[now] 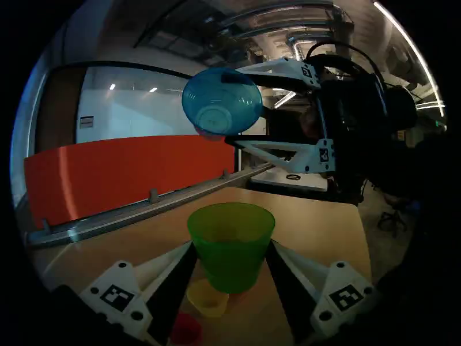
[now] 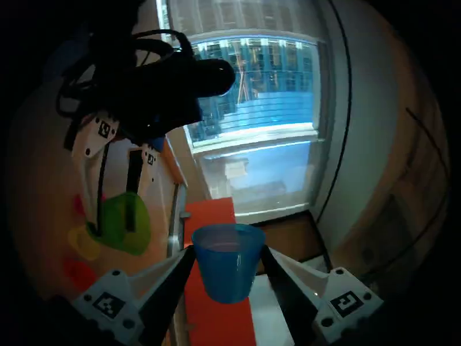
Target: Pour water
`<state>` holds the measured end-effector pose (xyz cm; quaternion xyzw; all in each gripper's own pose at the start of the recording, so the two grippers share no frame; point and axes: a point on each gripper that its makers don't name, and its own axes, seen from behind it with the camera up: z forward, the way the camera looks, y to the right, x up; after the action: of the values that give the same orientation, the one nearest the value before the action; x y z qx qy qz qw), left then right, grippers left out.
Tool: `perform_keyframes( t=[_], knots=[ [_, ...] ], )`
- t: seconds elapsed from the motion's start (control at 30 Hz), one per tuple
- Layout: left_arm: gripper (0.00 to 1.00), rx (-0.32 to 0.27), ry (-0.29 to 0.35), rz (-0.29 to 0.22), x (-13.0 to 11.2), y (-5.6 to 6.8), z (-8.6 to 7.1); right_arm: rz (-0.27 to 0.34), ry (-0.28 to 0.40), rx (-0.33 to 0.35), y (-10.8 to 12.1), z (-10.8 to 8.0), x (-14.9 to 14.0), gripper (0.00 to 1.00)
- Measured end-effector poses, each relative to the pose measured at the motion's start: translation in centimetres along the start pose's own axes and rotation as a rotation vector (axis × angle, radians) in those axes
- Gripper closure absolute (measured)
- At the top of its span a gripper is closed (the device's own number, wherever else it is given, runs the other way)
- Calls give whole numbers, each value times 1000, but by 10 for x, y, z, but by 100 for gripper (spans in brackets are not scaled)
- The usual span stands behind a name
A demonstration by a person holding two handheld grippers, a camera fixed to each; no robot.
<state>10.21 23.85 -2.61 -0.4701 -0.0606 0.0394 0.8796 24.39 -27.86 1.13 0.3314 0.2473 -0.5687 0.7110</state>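
A translucent green cup (image 1: pixel 231 245) stands upright between the fingers of my left gripper (image 1: pixel 230 256), which is shut on it above the wooden table (image 1: pixel 322 225). Higher up and behind it, my right gripper (image 1: pixel 231 105) is shut on a translucent blue cup (image 1: pixel 222 101) that is tipped on its side over the green cup. In the right gripper view the blue cup (image 2: pixel 226 268) sits between the right gripper's (image 2: pixel 227 259) fingers. That view is rolled sideways, and the left gripper (image 2: pixel 115 222) holds the green cup (image 2: pixel 122 225) at the left.
A small yellow cup (image 1: pixel 208 297) and a red cup (image 1: pixel 185 330) stand on the table below the green cup. An orange partition (image 1: pixel 127 167) with a metal rail runs along the table's far side. A large window (image 2: pixel 259 115) lies beyond.
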Motion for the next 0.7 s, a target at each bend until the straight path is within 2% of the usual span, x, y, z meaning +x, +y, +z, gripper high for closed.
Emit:
perform_keyframes(
  t=[0.37, 0.5, 0.7],
  knots=[
    [20, 2, 0, 5, 2, 0, -4, 487, -12, -22, -17, -9, -14, 13],
    [20, 5, -1, 9, 2, -1, -6, 712, -1, -9, -24, -11, -10, 14],
    [20, 5, -1, 7, 2, 0, -9, 1046, 24, 22, -21, -12, -4, 14]
  ],
)
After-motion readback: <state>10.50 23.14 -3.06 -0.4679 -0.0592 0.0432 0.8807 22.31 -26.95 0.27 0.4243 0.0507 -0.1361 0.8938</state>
